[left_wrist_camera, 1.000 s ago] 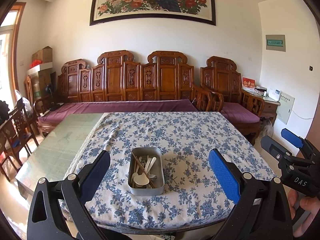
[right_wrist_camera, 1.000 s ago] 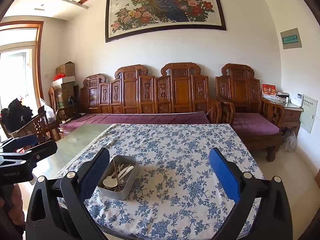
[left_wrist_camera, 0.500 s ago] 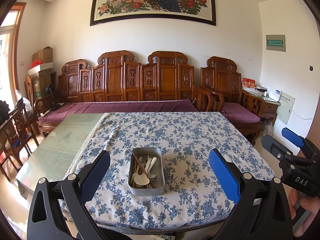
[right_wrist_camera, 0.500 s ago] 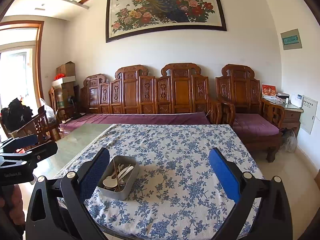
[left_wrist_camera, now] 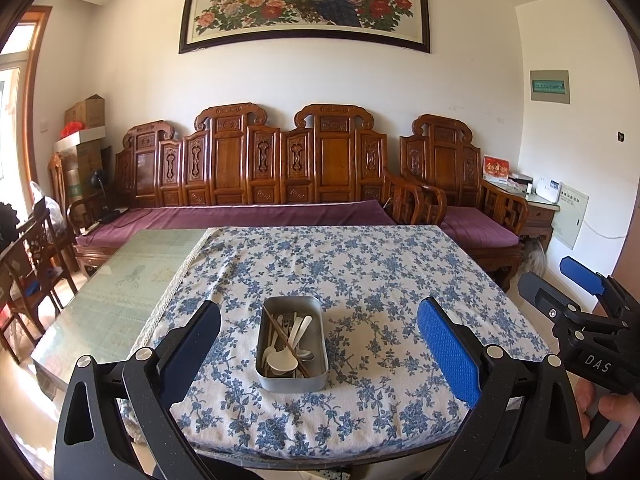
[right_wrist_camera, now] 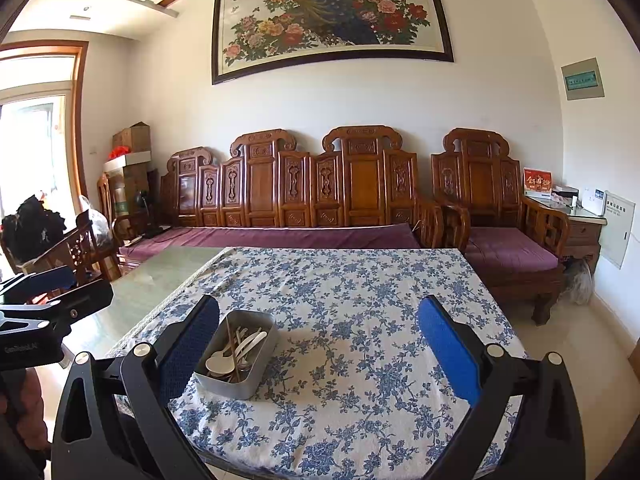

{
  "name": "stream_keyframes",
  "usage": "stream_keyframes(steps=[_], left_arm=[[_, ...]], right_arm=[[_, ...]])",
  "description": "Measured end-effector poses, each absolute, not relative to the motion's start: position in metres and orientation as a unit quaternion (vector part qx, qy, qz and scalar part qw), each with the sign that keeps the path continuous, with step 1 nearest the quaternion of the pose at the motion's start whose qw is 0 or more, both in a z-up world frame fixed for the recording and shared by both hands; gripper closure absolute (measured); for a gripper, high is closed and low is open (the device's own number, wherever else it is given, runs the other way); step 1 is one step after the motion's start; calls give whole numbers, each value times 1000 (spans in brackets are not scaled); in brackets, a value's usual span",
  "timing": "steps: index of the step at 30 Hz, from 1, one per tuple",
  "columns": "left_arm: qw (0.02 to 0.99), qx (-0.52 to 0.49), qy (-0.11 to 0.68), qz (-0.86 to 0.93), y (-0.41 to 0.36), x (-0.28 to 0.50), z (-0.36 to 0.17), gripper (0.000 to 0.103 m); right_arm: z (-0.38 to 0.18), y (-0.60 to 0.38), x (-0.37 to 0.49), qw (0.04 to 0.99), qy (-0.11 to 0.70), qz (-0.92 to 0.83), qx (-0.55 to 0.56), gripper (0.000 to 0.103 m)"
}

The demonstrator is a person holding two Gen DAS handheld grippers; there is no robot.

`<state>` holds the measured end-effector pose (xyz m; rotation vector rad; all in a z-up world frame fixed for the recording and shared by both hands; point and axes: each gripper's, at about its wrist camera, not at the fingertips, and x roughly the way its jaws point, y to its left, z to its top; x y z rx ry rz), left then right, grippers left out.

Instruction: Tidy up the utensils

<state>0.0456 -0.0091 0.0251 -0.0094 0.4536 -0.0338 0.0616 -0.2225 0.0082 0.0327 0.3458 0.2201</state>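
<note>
A grey metal tin (left_wrist_camera: 292, 346) (right_wrist_camera: 237, 354) sits near the front edge of the table on a blue-flowered cloth (left_wrist_camera: 360, 276) (right_wrist_camera: 352, 300). It holds white spoons (left_wrist_camera: 282, 360) (right_wrist_camera: 221, 364), metal spoons and brown chopsticks (left_wrist_camera: 286, 340) mixed together. My left gripper (left_wrist_camera: 320, 344) hangs open above the table's front edge, with the tin framed between its fingers and nothing in them. My right gripper (right_wrist_camera: 320, 340) is open too, held to the right of the tin, empty. The right gripper also shows at the right edge of the left wrist view (left_wrist_camera: 576, 300), held by a hand.
The cloth covers the right part of a glass-topped table (left_wrist_camera: 120, 280); the left part is bare glass. A carved wooden bench (left_wrist_camera: 280, 168) with purple cushions stands behind. Wooden chairs (left_wrist_camera: 32, 264) stand at the left, an armchair (left_wrist_camera: 472, 200) at the right.
</note>
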Motion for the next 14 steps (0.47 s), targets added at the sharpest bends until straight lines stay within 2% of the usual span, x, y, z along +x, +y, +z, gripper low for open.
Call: stream_keyframes(steps=[14], left_arm=[[974, -5, 225, -16, -10, 45, 25, 8]], right_arm=[[8, -222, 62, 979, 172, 109, 16, 3]])
